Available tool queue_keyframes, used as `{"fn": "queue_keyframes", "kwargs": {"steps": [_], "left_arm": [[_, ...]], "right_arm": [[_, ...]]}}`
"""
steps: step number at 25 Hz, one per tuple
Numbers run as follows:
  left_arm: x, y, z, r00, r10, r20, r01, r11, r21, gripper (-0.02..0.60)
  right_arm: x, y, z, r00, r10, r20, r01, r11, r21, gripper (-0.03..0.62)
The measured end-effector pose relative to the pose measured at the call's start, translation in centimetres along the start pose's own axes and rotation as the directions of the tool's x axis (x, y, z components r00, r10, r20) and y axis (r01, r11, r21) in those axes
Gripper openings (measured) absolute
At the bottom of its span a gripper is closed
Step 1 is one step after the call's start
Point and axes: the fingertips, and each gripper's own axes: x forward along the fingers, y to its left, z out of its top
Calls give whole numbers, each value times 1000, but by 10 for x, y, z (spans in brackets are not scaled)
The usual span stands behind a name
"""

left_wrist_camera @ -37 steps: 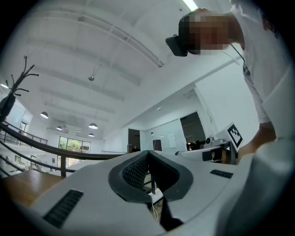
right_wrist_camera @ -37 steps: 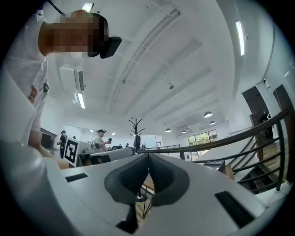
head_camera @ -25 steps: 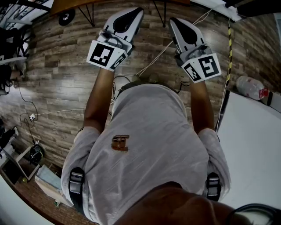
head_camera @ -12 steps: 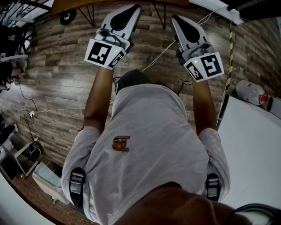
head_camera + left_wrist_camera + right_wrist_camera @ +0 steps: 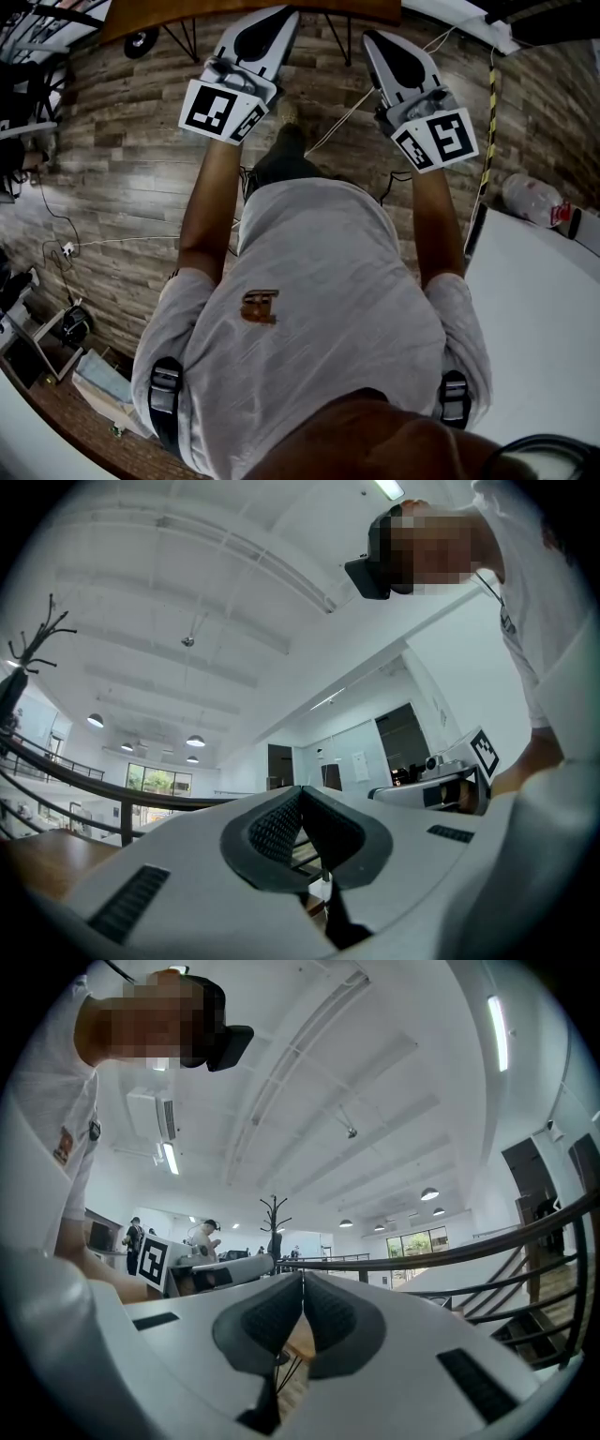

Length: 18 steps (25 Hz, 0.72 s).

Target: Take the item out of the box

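I have both tools held out over the wooden floor (image 5: 122, 150), side by side and well apart. The left gripper (image 5: 267, 28) is fully closed: in its own view the ribbed pads (image 5: 277, 822) meet at the tip with nothing between them. The right gripper (image 5: 384, 52) is the same, its pads (image 5: 272, 1316) pressed together along one seam and empty. Neither touches anything. Each view tilts up towards the ceiling and a dark railing (image 5: 441, 1260). A white table (image 5: 544, 309) sits at my right with a plastic bottle (image 5: 534, 192) just beyond its corner. No view shows me the box or the item.
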Motion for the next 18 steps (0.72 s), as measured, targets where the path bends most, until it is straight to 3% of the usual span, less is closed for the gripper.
{"fn": "queue_keyframes", "kwargs": {"steps": [6, 18], "left_arm": [[38, 50, -18, 1000, -22, 6, 22, 1000, 5, 20], [119, 225, -57, 997, -74, -12, 74, 997, -11, 20]], "right_arm": [[47, -43, -9, 1000, -23, -7, 23, 1000, -9, 32], [210, -134, -37, 994, -93, -51, 93, 996, 6, 32]]}}
